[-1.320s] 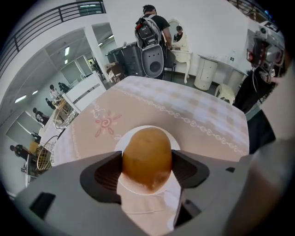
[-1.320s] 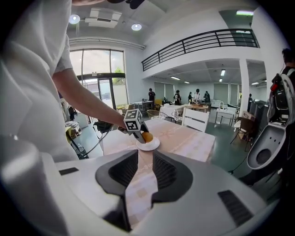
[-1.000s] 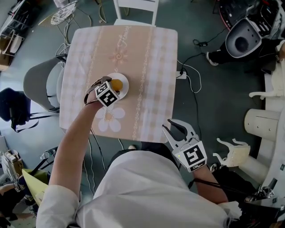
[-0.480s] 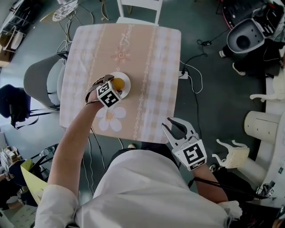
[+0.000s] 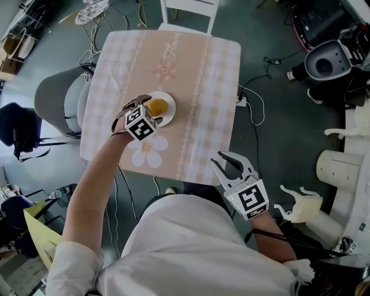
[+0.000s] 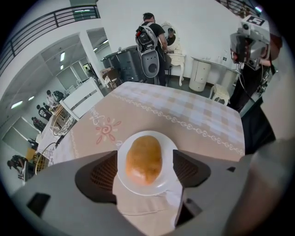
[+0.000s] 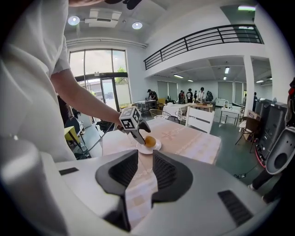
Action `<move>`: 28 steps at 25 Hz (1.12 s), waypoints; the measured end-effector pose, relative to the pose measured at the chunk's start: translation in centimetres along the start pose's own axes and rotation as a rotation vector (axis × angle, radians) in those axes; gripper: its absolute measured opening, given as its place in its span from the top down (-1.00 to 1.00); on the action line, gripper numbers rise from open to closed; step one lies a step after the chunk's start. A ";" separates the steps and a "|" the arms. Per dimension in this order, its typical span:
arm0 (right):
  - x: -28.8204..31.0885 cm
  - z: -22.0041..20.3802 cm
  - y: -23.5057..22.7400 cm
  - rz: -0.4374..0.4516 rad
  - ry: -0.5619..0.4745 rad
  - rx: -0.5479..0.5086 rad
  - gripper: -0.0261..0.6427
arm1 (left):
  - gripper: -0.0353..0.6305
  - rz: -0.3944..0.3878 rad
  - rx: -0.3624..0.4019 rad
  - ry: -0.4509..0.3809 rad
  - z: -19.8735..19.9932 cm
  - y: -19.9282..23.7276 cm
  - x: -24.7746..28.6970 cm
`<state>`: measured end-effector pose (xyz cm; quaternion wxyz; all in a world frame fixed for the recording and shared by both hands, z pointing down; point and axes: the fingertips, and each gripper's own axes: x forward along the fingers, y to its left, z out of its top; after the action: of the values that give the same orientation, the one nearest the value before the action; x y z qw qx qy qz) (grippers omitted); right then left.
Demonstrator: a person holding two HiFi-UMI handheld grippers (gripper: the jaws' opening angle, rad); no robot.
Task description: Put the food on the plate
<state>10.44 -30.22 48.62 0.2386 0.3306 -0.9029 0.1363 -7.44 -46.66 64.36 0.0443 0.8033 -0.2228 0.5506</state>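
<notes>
A golden bread roll [image 5: 158, 106] lies on a small white plate [image 5: 169, 118] on the checked tablecloth [image 5: 191, 69]. My left gripper [image 5: 153, 110] hovers over the plate's near side, its jaws opening. In the left gripper view the roll [image 6: 144, 159] rests on the plate [image 6: 169, 146] between the dark pads [image 6: 103, 174], with a gap on each side. My right gripper [image 5: 226, 165] hangs open and holds nothing off the table's near edge. The right gripper view shows the roll [image 7: 150, 140] and the left gripper [image 7: 138, 136] far ahead of the right gripper [image 7: 145, 173].
A white chair [image 5: 191, 11] stands at the table's far end and a grey chair [image 5: 55, 101] at its left. Cables and a power strip [image 5: 241, 102] lie on the floor to the right. White furniture [image 5: 341, 167] stands at the far right. People stand in the background.
The left gripper stays over the plate with the roll lying on it. The right gripper has not moved. The head view has shifted slightly.
</notes>
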 end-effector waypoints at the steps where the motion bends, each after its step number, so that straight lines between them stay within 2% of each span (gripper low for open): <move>1: 0.2 0.1 0.4 0.004 -0.002 -0.006 0.60 | -0.22 -0.002 -0.014 -0.023 0.1 -0.1 -0.7; 8: 1.4 1.4 4.4 0.054 -0.010 -0.070 0.60 | -0.22 0.021 -0.096 -0.200 -0.4 -2.4 -7.4; 12: 1.6 2.2 7.3 0.080 -0.014 -0.109 0.70 | -0.18 -0.024 -0.165 -0.324 -1.1 -5.5 -12.6; 16: 1.7 2.4 10.2 0.088 -0.015 -0.120 0.77 | 0.15 -0.052 -0.236 -0.460 -2.0 -8.9 -18.1; 20: 1.2 2.8 13.5 0.091 -0.024 -0.137 0.80 | 0.47 -0.071 -0.346 -0.654 -2.7 -12.2 -24.2; 23: 0.7 2.6 16.0 0.084 -0.032 -0.152 0.82 | 0.82 -0.064 -0.363 -0.744 -3.7 -15.2 -28.1; 28: -0.3 2.0 20.3 0.075 -0.047 -0.164 0.84 | 0.87 -0.064 -0.390 -0.802 -6.4 -20.1 -32.2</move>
<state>-3.54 -15.76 44.96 0.2381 0.2791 -0.9281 0.0631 -14.26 -16.64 41.20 0.1220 0.9364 -0.2968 0.1418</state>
